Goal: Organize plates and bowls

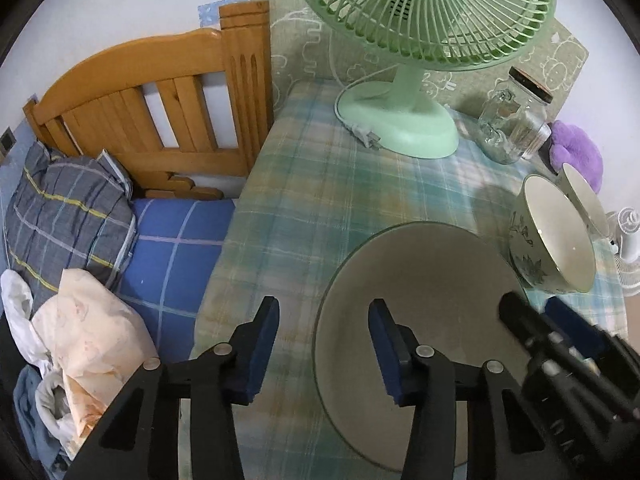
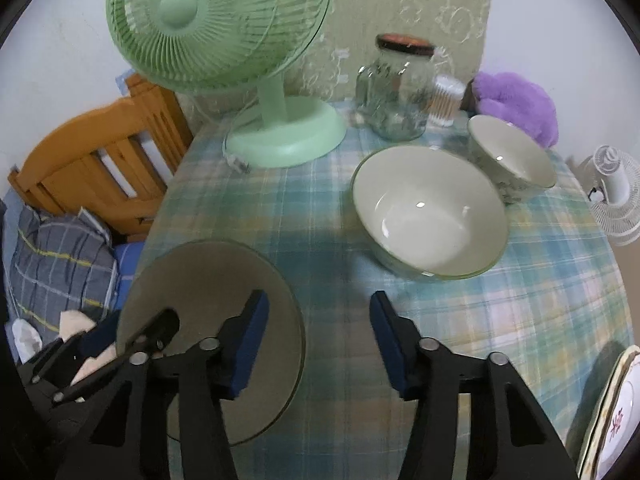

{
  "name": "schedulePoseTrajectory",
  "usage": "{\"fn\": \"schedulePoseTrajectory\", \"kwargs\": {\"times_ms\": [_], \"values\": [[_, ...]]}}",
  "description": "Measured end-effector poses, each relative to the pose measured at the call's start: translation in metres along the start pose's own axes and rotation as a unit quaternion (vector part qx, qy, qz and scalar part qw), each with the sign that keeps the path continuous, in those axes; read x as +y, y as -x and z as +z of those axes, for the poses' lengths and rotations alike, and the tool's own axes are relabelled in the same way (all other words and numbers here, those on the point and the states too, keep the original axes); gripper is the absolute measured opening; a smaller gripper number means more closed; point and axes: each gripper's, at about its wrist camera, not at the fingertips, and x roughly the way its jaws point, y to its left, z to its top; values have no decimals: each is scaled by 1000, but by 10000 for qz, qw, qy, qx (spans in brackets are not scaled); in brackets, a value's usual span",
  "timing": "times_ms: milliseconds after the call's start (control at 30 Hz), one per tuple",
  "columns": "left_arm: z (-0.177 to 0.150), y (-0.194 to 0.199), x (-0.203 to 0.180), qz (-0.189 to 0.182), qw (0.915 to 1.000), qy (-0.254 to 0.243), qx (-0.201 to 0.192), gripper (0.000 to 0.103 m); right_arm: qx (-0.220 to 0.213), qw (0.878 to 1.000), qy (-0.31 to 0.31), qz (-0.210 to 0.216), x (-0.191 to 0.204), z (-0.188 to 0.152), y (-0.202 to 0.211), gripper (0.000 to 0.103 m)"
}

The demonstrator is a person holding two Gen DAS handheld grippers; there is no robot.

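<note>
Two bowls (image 2: pixel 430 216), glass plate (image 2: pixel 212 300), fan (image 2: pixel 224 40) (behind), jar (image 2: pixel 396 88)

Two handheld grippers, matching build, black frames with blue pads.

Left gripper (image 1: pixel 324 344) and right gripper (image 2: pixel 318 340): matte black angular linkage arms with triangular cut-outs, round silver pivot pins at the joints, flat dark-blue rectangular pads (image 1: pixel 264 350) on the inner finger faces.

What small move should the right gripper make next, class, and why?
Probably forward to the big bowl. The right gripper is open and empty, that bowl lies just ahead, and the small bowl sits apart behind it, unstacked.
</note>
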Motion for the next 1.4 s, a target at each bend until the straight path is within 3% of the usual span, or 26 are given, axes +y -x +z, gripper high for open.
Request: {"fn": "schedulePoseTrajectory", "kwargs": {"times_ms": [267,367,433,900,1400], "values": [[-2,-12,0,-7,9997,-175,139,33,139,9998,101,73,6,0,-14,31],[-1,-13,1,-222,9994,-194,185,22,135,9997,149,157,7,2,-17,27],[-1,-13,0,-274,9990,-292,190,17,166,9993,163,304,7,3,-18,17],[-14,7,-11,-208,9975,-665,137,16,262,9985,391,283,6,-6,-2,16],[-64,52,-53,-327,9957,-840,234,16,406,9989,169,155,-36,-52,53,16]]}}
